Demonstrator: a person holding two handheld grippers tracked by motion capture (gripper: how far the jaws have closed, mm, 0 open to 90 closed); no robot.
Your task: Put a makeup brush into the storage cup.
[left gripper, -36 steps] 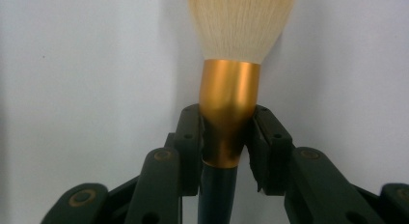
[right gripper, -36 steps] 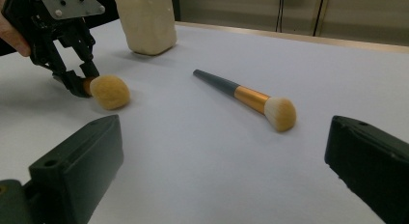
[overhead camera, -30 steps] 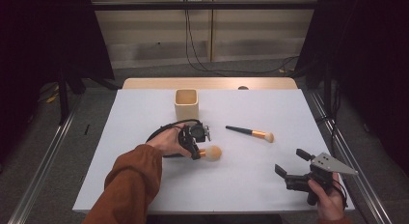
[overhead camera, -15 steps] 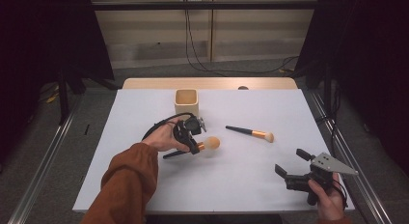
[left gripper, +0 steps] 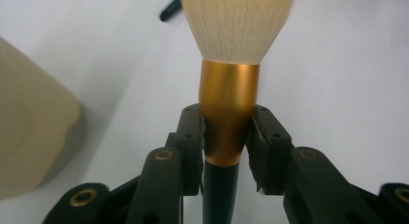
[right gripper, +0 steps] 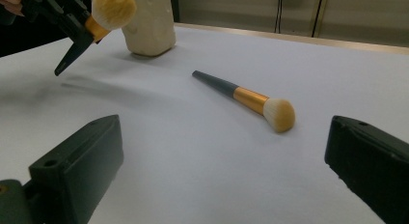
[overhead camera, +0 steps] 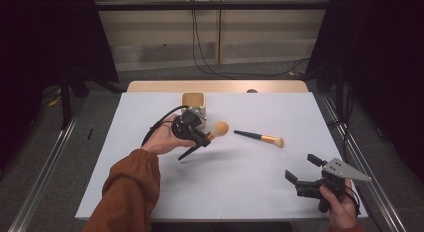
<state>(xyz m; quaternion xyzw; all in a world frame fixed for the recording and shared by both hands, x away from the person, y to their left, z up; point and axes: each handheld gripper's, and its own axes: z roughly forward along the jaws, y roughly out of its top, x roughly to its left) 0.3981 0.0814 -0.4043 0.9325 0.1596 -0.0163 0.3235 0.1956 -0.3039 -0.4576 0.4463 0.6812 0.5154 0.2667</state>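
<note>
White sheeting is covering the table [overhead camera: 150, 192], with dark curtains and cables behind it. Standing near the far edge is a cream cup [overhead camera: 194, 103], just beyond the left gripper [overhead camera: 202, 138]. A second makeup brush [overhead camera: 260, 138] is lying flat mid-table, well apart from both grippers, bristles pointing right. The left gripper is pinching the held makeup brush [left gripper: 229, 118] at its gold ferrule (pads pressing on both sides), clear of the surface, bristle head pointing toward the cup's right side, handle tip angling down. The left hand [overhead camera: 165, 139] is reaching forward, sleeve trailing. The right gripper [overhead camera: 300, 173] is sitting near the table's right front corner, jaws spread wide, nothing between them.
</note>
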